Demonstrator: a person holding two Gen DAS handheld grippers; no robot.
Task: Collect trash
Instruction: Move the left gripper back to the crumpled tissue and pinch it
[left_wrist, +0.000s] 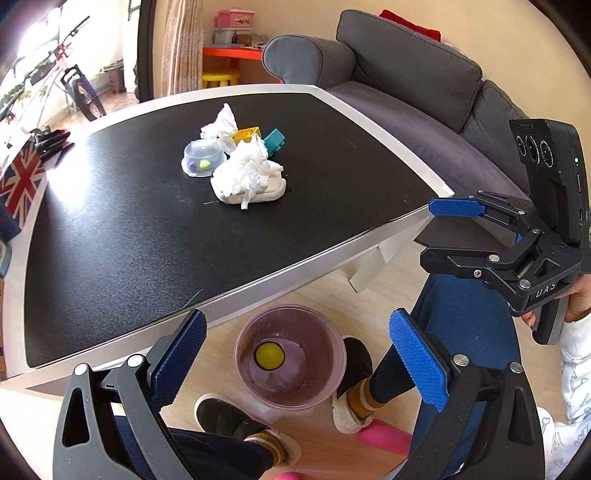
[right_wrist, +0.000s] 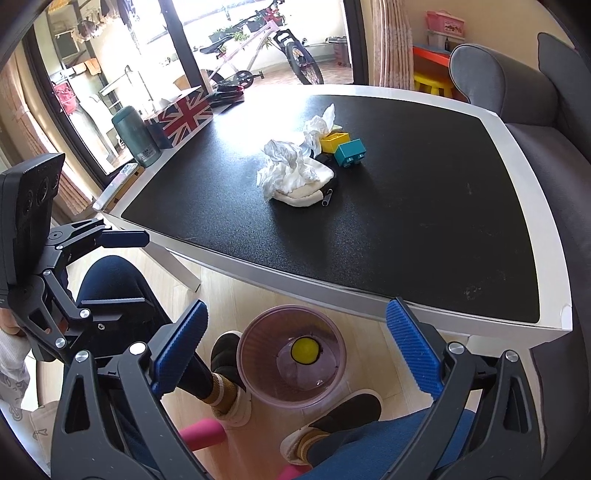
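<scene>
Both hands hang over the translucent pink plastic waste bin (left_wrist: 290, 356) on the pale wood floor, which stands between the person's slippered feet just in front of the desk's near edge. A round yellow ball-like item (left_wrist: 269, 355) lies at its bottom. The left tongs (left_wrist: 295, 354) are spread wide with nothing between the blue pads, and the right tongs (right_wrist: 295, 347) are equally spread and empty, so this reads as the pause after a drop into the bin, with the next piece not yet fetched. The next move likely calls for reaching up and beyond the bin to the crumpled white tissue wad (left_wrist: 246, 172) at the middle of the black-topped, white-framed desk (left_wrist: 110, 240). Beyond that wad sit a clear plastic lidded cup (left_wrist: 204, 158), a second twisted white tissue (left_wrist: 221, 123), and yellow and teal toy bricks (right_wrist: 341, 146). Far beyond the bin stand a grey fabric sofa (left_wrist: 406, 74), a Union Jack box (right_wrist: 184, 116) and a white bicycle (right_wrist: 258, 48).
</scene>
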